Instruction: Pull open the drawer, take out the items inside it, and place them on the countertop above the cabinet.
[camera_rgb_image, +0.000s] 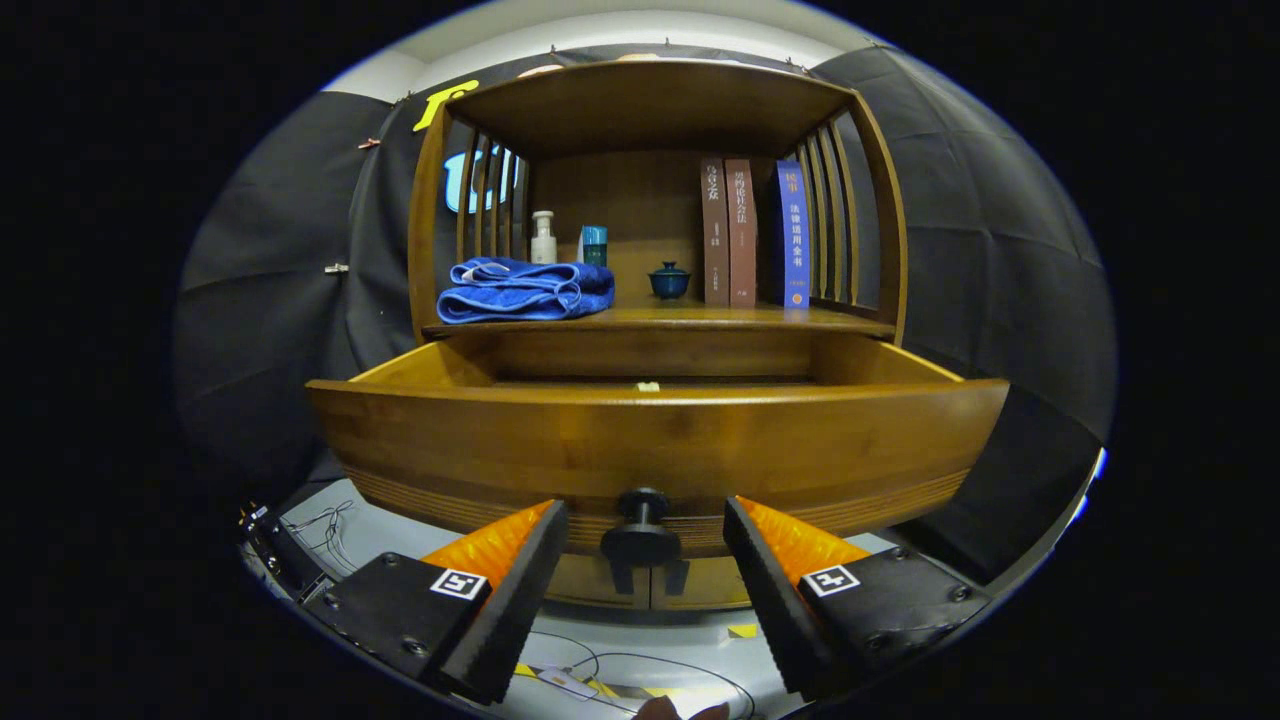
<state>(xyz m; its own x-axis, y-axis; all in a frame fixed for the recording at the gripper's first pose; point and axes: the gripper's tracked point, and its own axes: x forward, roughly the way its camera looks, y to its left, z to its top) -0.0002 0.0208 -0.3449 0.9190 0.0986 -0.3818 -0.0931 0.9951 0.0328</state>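
Drawer (655, 440) stands pulled well out of the cabinet, front panel bowed toward the camera, just ahead of the gripper (645, 545). Solid wood by the look; judged heavy and stiff, sliding on plain runners, so no give to it. The knob (640, 520) sits low on the front, between the 2 fingers but untouched: jaws spread wide, holding nothing.

Contents: only 1 small pale scrap (648, 386) peeks over the front rim, mid-width. Too small to name (paper or a cap, cannot tell). Probably light; where to grip it depends on a shape not yet seen. Reaching it likely calls for coming in from above the rim.

Drawer floor is hidden behind the tall front panel; how many items lie inside cannot be judged.

Countertop (660, 318) lies directly above the drawer, under a slatted shelf frame. On it: folded blue towel (525, 290) at one side, a white bottle (543, 238) and teal container (594, 245) behind it, a small dark lidded cup (669, 281) mid-counter, 3 upright books (755, 232) at the other side. Bare wood between towel and cup looks the likeliest landing spot.
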